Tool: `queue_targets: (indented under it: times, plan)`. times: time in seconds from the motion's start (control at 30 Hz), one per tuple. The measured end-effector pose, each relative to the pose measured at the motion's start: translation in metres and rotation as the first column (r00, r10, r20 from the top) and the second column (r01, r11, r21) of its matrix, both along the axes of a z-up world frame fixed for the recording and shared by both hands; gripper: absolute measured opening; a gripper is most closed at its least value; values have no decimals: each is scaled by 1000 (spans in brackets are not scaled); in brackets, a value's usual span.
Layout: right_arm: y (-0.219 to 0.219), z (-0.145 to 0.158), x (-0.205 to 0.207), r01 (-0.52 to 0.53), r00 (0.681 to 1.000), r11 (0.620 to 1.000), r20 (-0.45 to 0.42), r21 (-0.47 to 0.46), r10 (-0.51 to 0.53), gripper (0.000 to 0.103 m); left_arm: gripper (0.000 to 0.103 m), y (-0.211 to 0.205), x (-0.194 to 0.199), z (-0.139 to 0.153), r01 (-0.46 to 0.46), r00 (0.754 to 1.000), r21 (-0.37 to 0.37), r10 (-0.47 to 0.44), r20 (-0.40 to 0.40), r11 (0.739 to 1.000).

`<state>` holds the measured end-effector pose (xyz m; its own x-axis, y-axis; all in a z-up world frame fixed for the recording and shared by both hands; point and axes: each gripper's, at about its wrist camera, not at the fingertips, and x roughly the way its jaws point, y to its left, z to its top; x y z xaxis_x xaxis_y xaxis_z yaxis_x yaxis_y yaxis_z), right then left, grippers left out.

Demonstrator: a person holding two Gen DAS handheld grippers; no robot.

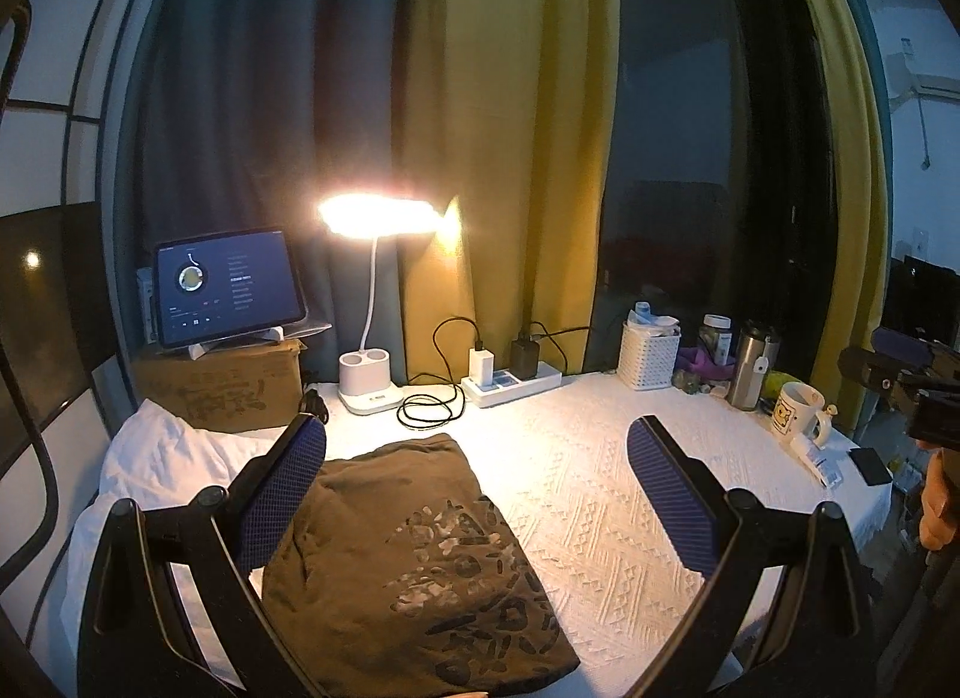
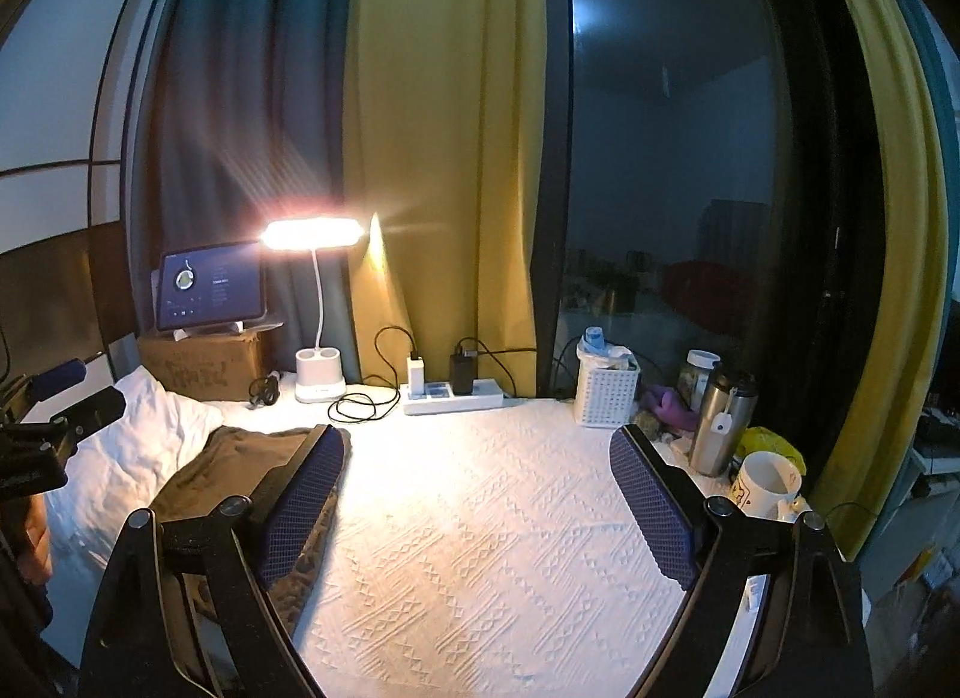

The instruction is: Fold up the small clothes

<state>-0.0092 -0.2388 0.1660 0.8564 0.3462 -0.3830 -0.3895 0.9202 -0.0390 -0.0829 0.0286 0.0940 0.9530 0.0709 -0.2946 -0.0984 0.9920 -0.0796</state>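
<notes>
Though the brown shirt (image 1: pixel 414 566) already lies folded beside the pillow (image 1: pixel 156 458), nothing else waits in sight — left gripper (image 1: pixel 477 494) and right gripper (image 2: pixel 480 494) both gape wide, empty.

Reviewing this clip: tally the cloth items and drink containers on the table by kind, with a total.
Folded olive-brown printed garment: 1
Crumpled white cloth: 1
White ceramic mug: 1
Stainless steel tumbler: 1
Total: 4
</notes>
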Motion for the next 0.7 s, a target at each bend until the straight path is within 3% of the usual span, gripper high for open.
queue_targets:
  times: [0.7]
  plan:
    - [0, -5, 6, 7, 1000, 1000, -12, -2, -7, 91, 100, -3, 8, -6, 13, 1000, -5, -14, -27, 1000]
